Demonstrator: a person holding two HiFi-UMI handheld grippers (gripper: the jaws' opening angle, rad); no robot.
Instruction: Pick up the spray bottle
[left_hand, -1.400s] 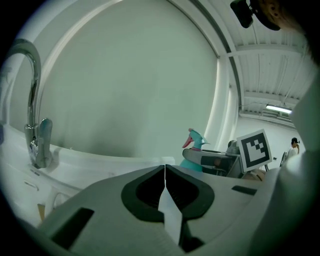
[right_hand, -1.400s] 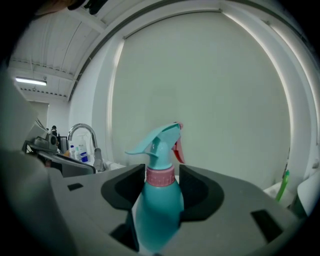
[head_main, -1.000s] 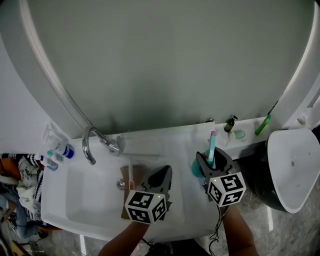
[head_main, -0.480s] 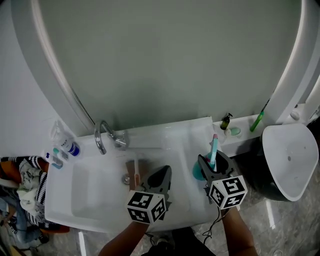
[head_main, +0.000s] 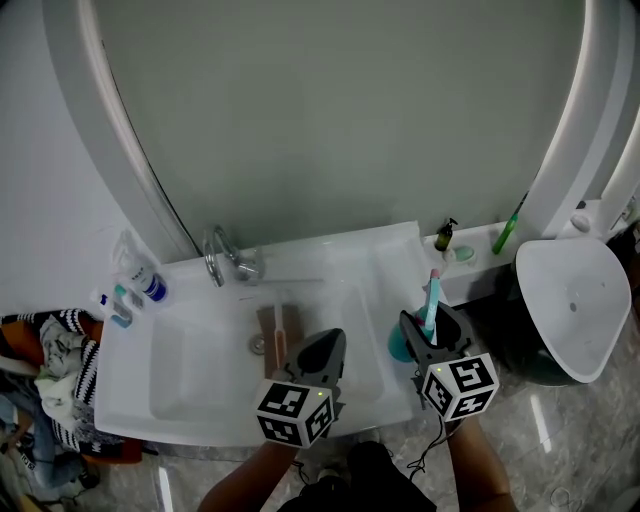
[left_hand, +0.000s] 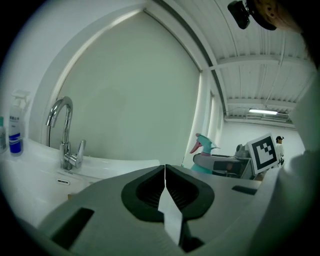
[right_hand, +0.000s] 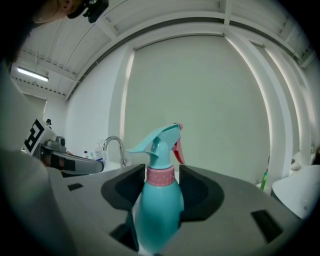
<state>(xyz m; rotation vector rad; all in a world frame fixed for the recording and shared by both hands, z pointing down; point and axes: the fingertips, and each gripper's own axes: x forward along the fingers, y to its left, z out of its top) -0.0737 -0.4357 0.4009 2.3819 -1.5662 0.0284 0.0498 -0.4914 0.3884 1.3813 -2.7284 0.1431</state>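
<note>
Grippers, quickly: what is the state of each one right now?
Left gripper: jaws closed, holding nothing.
Right gripper: jaws closed on the teal spray bottle.

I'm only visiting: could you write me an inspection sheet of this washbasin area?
Surface: white washbasin, faucet at its back.
Job's things: teal spray bottle, upright in the right tool.
Clutter: white spray bottle left of the basin; brown item in the bowl; striped cloth at far left.
Tools: left tool shut, empty; right tool shut on the teal spray bottle.
Cables: thin cable below the right tool.
Surroundings: arched grey panel behind; white fixture at right.
</note>
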